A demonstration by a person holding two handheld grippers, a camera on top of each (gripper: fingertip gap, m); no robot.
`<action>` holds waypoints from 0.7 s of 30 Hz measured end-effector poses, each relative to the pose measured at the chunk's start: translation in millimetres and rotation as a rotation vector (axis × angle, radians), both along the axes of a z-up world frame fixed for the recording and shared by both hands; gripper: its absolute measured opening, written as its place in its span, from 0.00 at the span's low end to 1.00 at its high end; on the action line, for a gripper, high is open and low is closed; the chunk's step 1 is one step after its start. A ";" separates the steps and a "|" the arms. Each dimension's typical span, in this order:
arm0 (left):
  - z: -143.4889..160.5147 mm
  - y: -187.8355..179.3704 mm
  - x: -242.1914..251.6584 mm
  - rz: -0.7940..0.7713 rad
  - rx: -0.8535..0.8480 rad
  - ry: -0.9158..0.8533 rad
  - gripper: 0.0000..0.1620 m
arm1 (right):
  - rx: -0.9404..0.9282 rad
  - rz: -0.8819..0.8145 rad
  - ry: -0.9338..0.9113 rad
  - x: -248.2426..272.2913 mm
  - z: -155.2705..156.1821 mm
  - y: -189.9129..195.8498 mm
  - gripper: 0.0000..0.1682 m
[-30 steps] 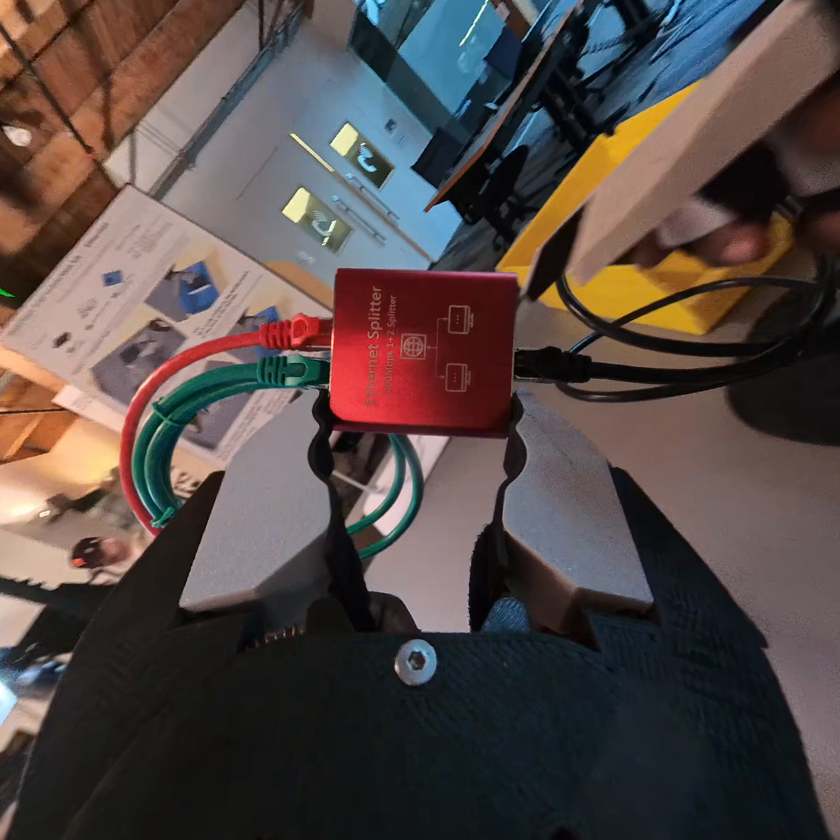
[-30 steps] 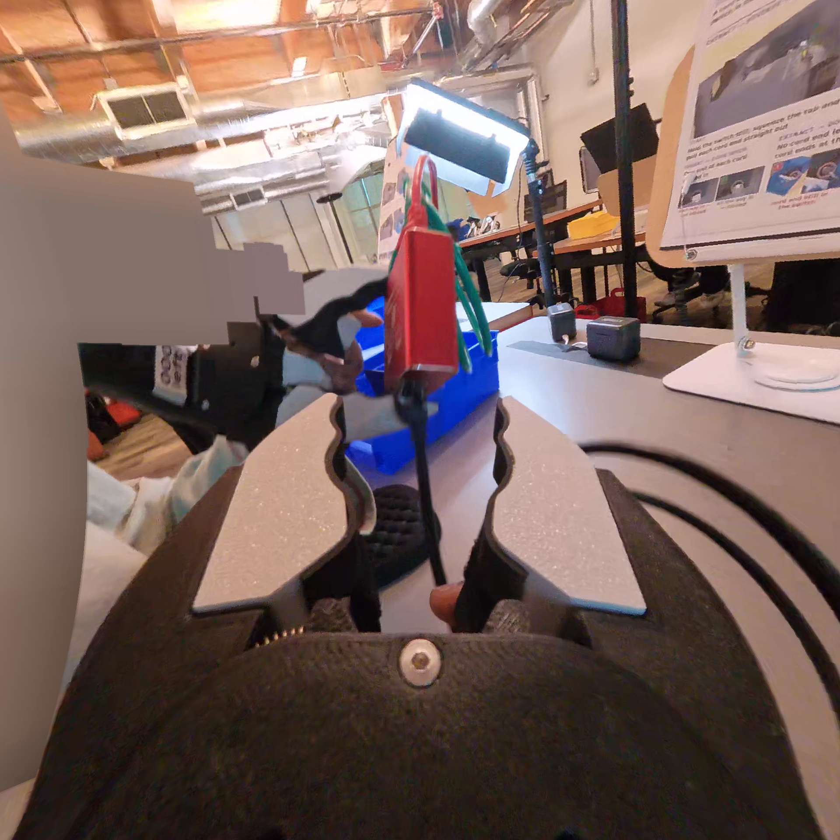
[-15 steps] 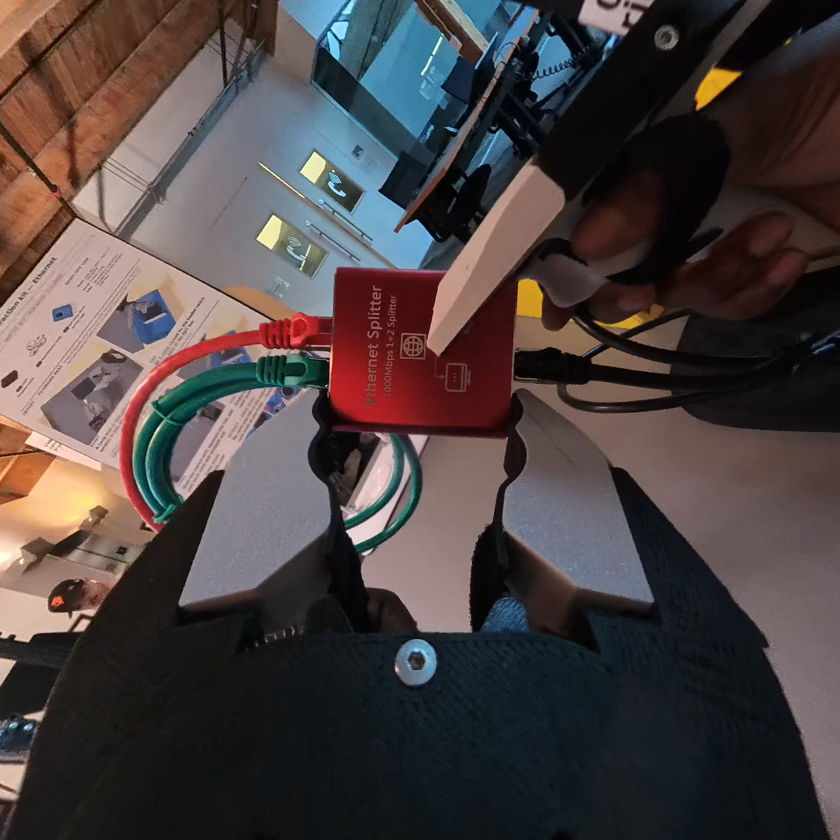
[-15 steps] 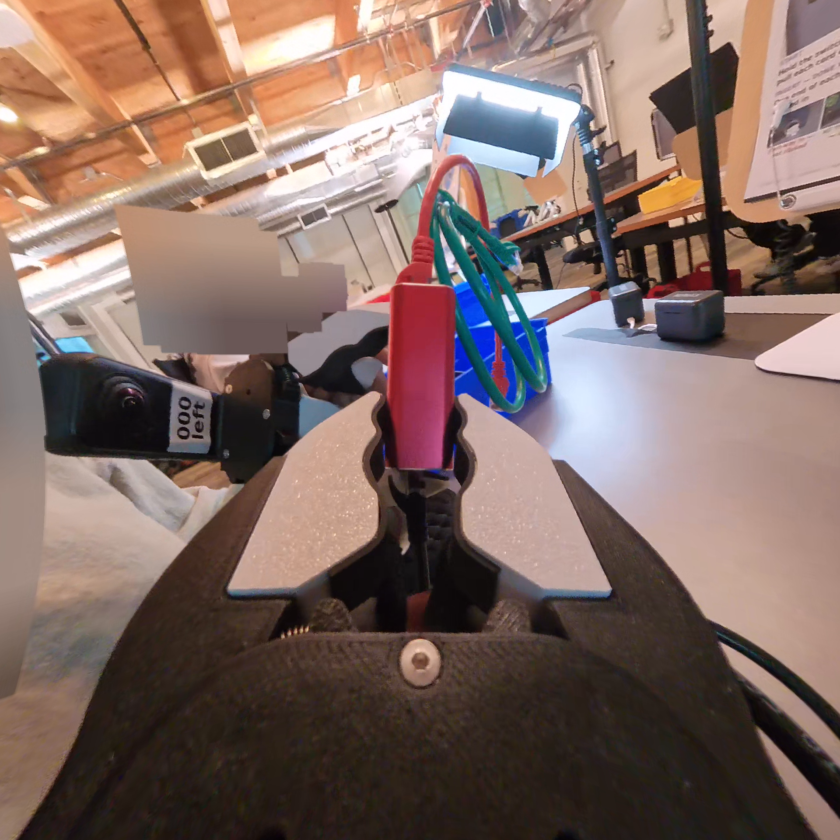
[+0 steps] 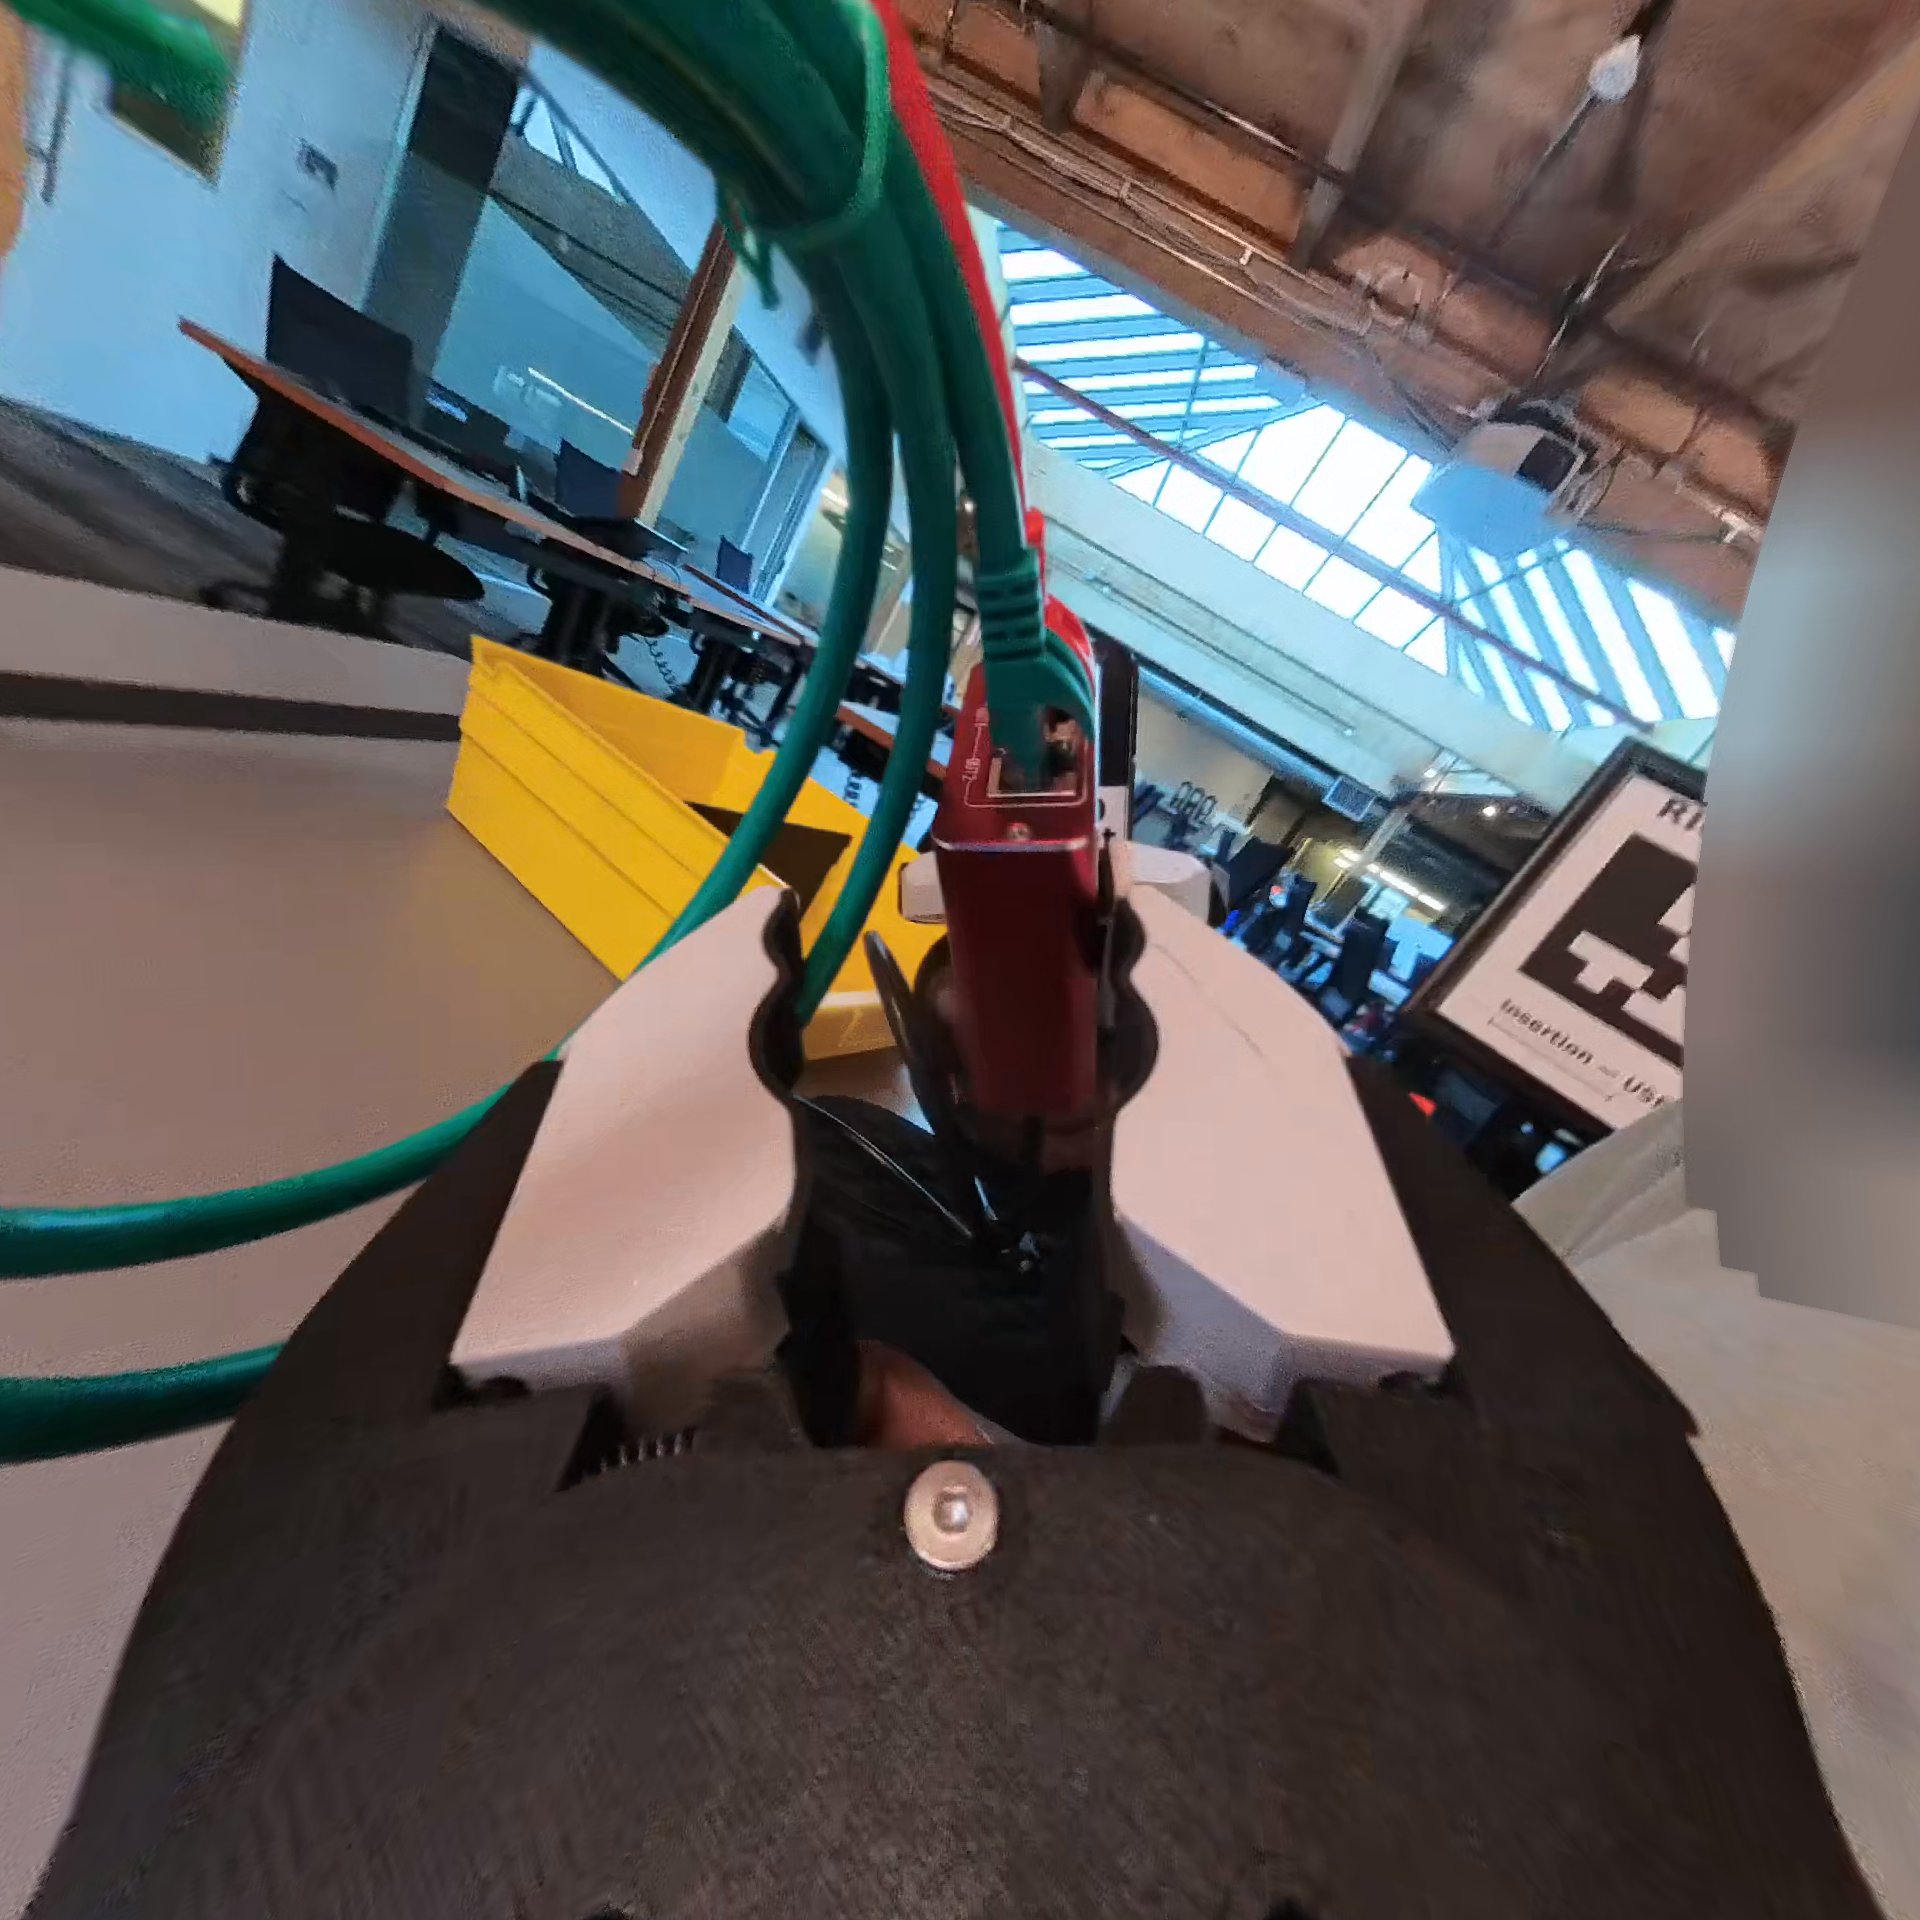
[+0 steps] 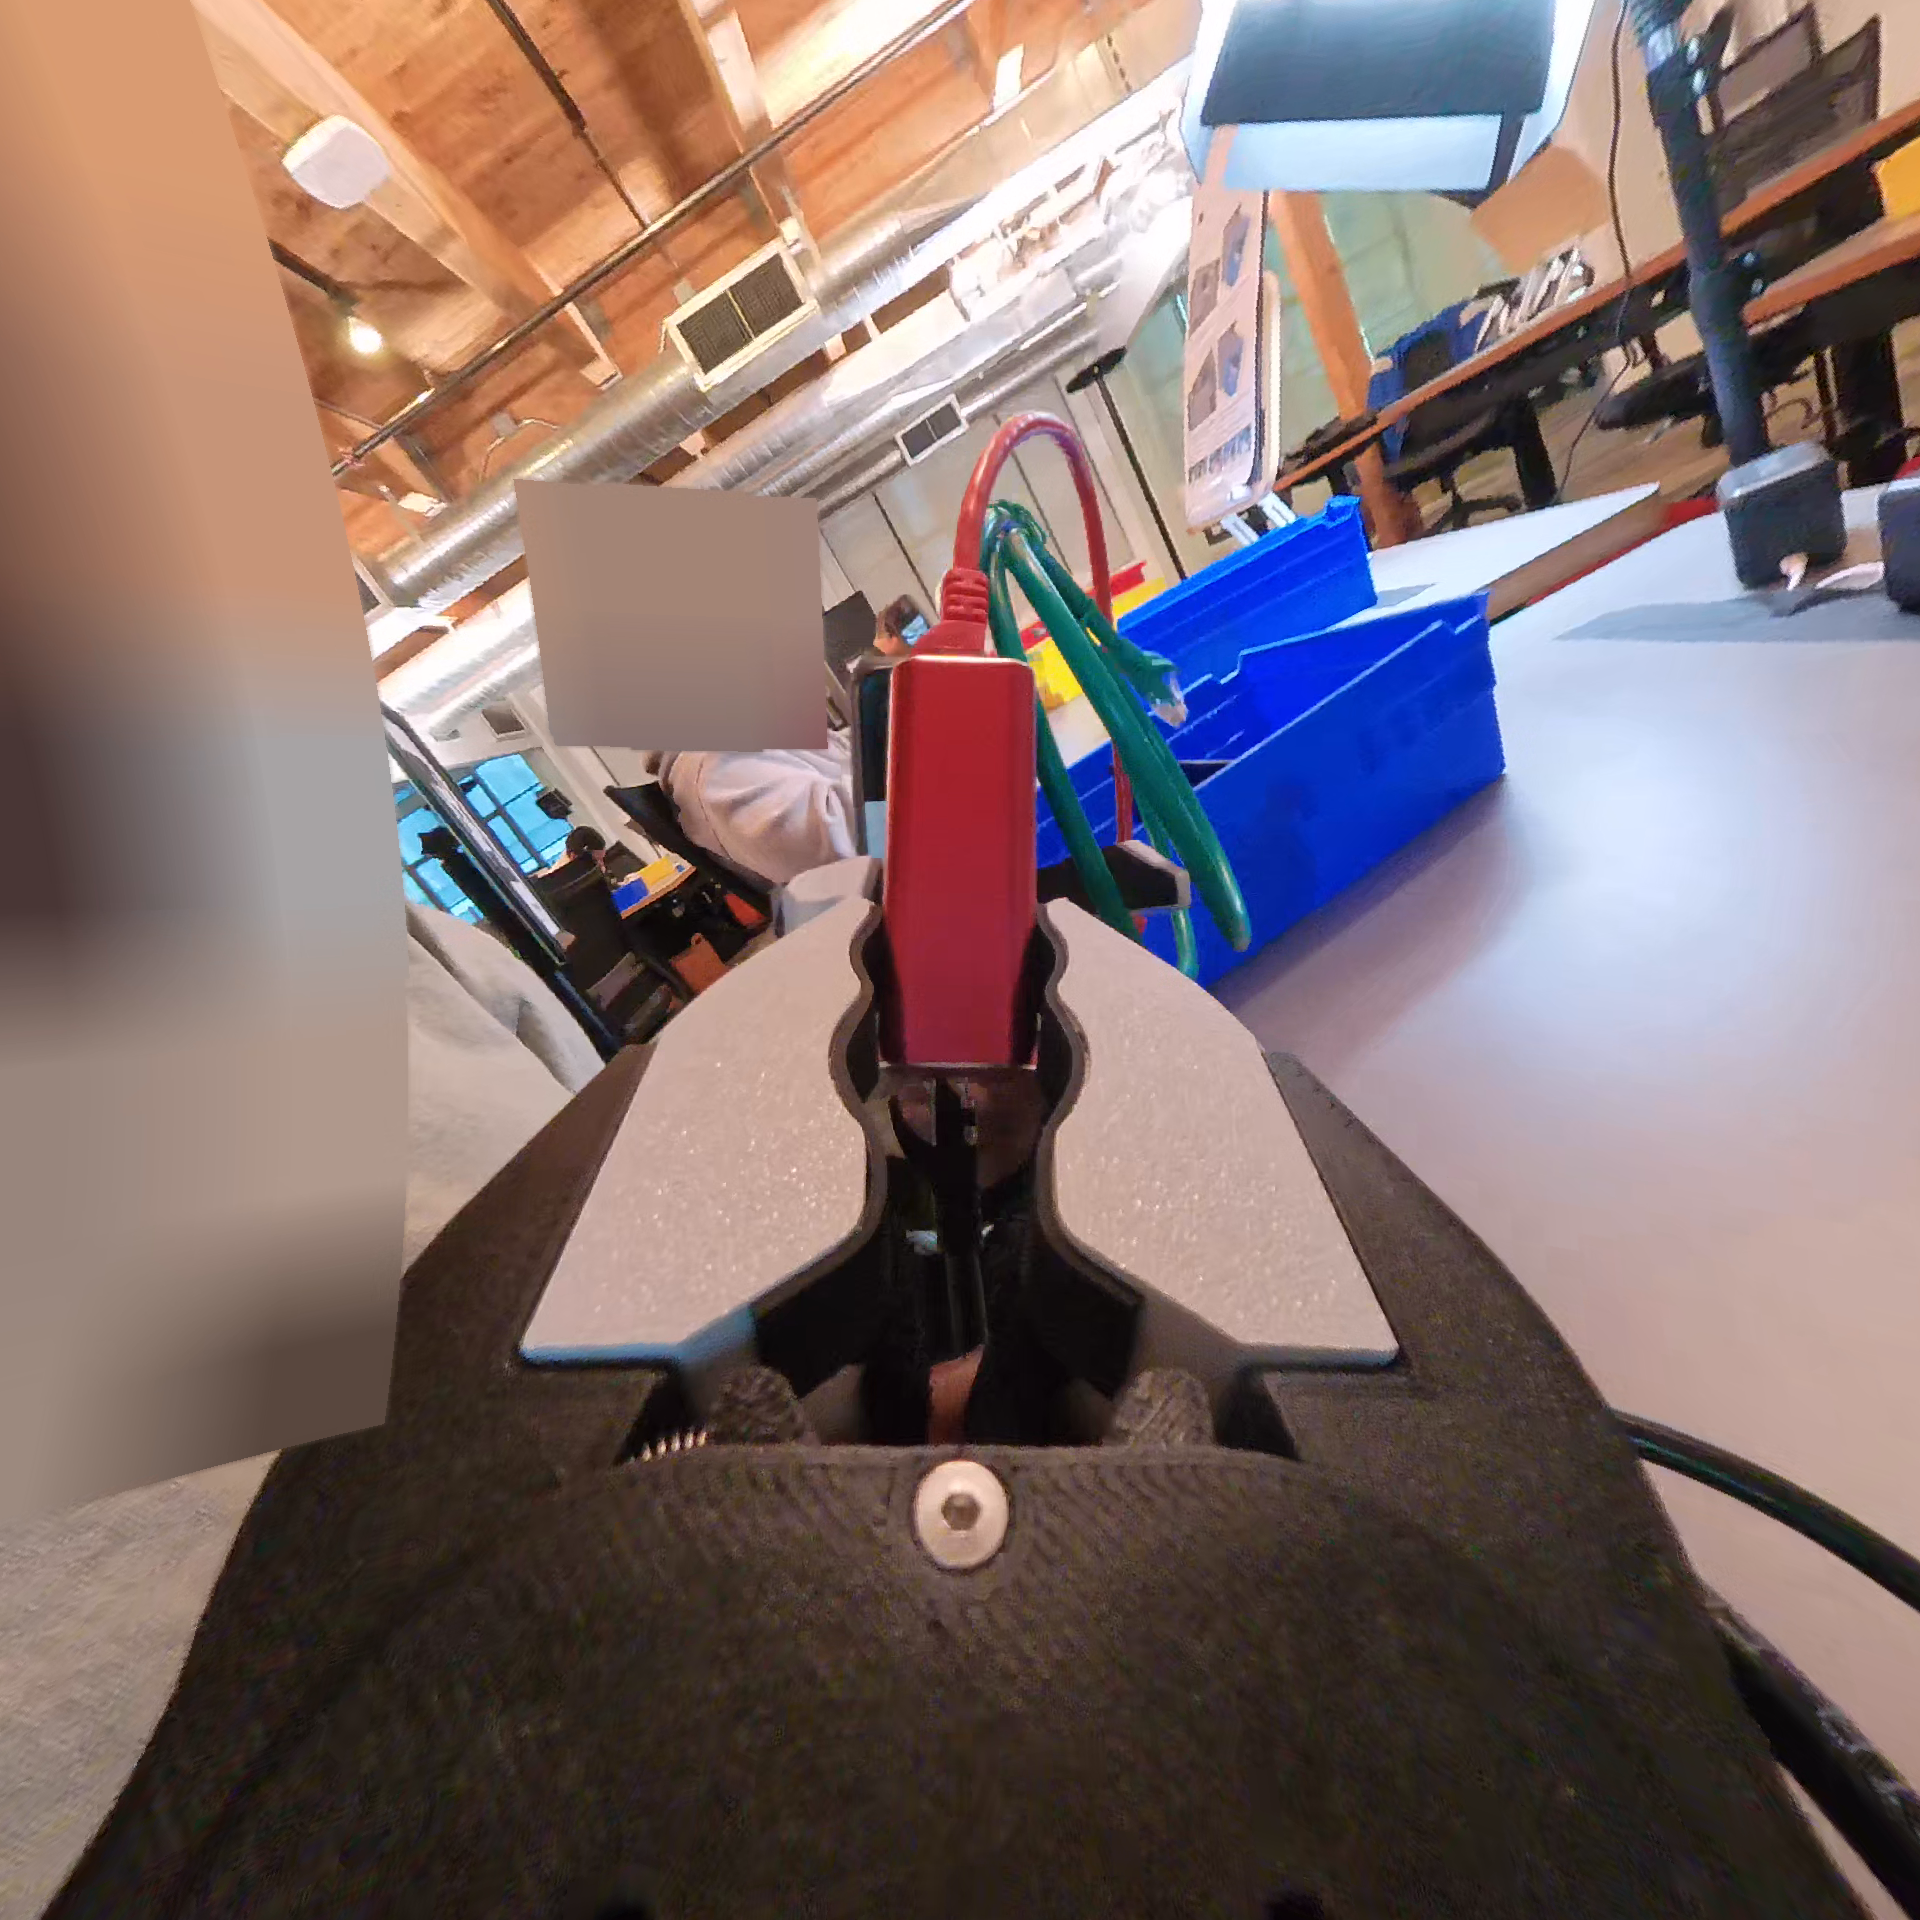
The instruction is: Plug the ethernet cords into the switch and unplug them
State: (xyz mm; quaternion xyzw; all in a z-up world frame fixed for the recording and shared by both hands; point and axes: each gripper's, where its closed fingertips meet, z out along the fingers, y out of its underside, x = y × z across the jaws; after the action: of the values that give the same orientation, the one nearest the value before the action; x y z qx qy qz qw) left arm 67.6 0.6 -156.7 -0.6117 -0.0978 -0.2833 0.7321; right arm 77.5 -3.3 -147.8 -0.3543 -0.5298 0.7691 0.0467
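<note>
The red ethernet switch (image 6: pixel 956 862) stands upright, clamped edge-on between the fingers of my right gripper (image 6: pixel 956 925), which is shut on it. A red cord (image 6: pixel 971 582) and a green cord (image 6: pixel 1101 831) are plugged into its top and loop to the right. A black cable (image 6: pixel 961 1195) leaves its lower end. In the left wrist view the switch (image 5: pixel 1023 966) sits inside the wide gap of my left gripper (image 5: pixel 951 935), against the right finger; the jaws stand open. The green plug (image 5: pixel 1013 665) sits in the top port, and green loops cross the left finger.
A yellow bin (image 5: pixel 582 769) lies on the grey table (image 5: pixel 260 935) beyond the left gripper. A blue bin (image 6: pixel 1351 748) stands behind the switch on the table (image 6: pixel 1662 935). A thick black cable (image 6: pixel 1766 1507) runs at the right. A sign board (image 5: pixel 1579 935) stands at the right. My two grippers' fingertips are within a few centimetres of each other.
My right gripper moved in and shut on the switch. My left gripper has let go of it, opened and swung round, so it now sees the switch edge-on.
</note>
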 end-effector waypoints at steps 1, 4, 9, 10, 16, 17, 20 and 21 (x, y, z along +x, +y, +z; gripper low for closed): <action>-2.4 1.8 -0.3 -0.009 -0.001 -0.025 0.33 | 0.001 0.005 -0.013 -1.2 -2.6 -0.3 0.16; -8.3 4.0 -1.0 -0.030 -0.003 -0.070 0.25 | 0.019 -0.006 -0.049 -6.7 -10.2 3.0 0.15; -13.8 5.2 -12.5 0.000 0.040 -0.182 0.20 | 0.031 -0.106 -0.079 -21.8 -9.3 13.7 0.25; -15.5 4.8 -15.6 0.016 0.042 -0.188 0.20 | 0.032 -0.149 -0.075 -22.5 -5.9 20.5 0.32; -19.5 3.3 -25.9 0.051 0.064 -0.215 0.20 | 0.281 -0.284 -0.094 -2.6 -12.3 27.0 0.31; -21.0 3.8 -26.3 0.062 0.058 -0.203 0.20 | 0.327 -0.267 -0.101 1.6 -16.1 21.4 0.29; -17.8 1.3 -23.1 0.038 0.089 -0.208 0.20 | 0.445 -0.314 -0.119 2.5 -28.0 22.8 0.23; -16.0 0.2 -21.3 0.020 0.102 -0.215 0.20 | 0.462 -0.333 -0.131 -0.6 -33.3 25.5 0.22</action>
State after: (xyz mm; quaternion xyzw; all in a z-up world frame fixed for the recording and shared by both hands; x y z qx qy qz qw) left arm 46.3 0.8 -172.7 -0.5388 -0.1673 -0.3445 0.7503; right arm 76.9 22.3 -181.2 -0.4652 -0.6273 0.5855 0.2174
